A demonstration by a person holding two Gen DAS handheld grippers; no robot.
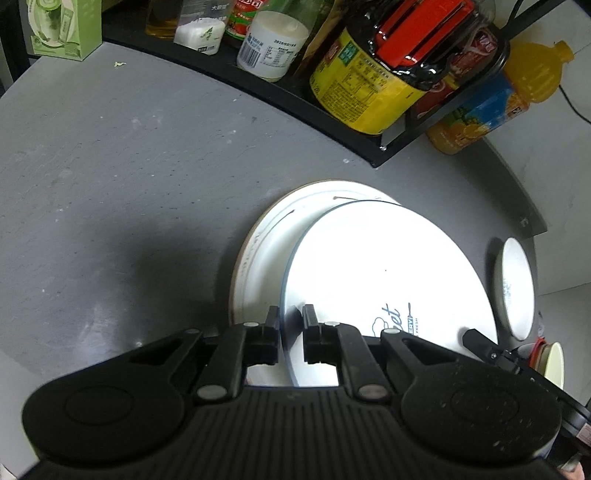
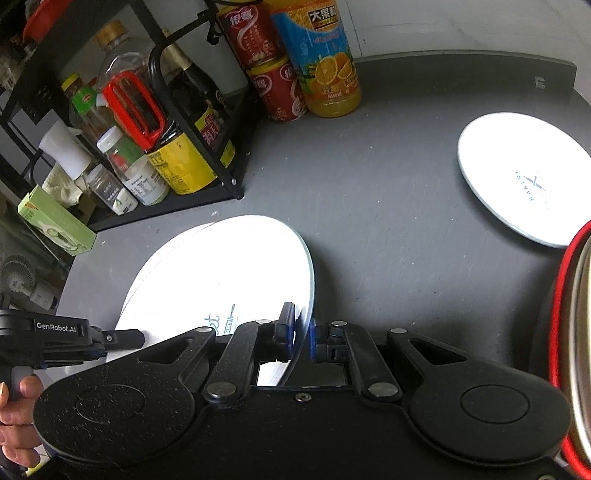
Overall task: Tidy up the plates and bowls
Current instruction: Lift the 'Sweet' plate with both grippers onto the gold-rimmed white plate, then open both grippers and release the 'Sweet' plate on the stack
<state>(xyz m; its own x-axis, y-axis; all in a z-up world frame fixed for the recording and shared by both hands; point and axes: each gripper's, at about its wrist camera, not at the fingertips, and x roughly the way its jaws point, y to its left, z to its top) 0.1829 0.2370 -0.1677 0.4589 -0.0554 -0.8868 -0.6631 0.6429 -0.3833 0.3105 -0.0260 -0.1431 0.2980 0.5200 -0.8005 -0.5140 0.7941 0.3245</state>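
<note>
A white plate with blue print (image 1: 369, 266) lies tilted over a larger white plate with a tan rim (image 1: 266, 236) on the grey table (image 1: 129, 166). My left gripper (image 1: 290, 321) is shut on the printed plate's near rim. One finger of the right gripper (image 1: 476, 341) reaches the plate's right side. In the right wrist view my right gripper (image 2: 301, 326), with blue pads, is shut on the rim of the same printed plate (image 2: 229, 266). A finger of the left gripper (image 2: 122, 338) touches its left edge. A second printed white plate (image 2: 524, 181) lies apart at the right.
A black wire rack (image 2: 207, 147) of bottles and jars stands at the back. An orange juice bottle (image 2: 328, 62) and red cans (image 2: 273, 88) stand beside it. A red-rimmed metal vessel (image 2: 569, 332) is close on the right. A green box (image 1: 66, 29) sits far left. A hand (image 2: 18, 421) holds the left gripper.
</note>
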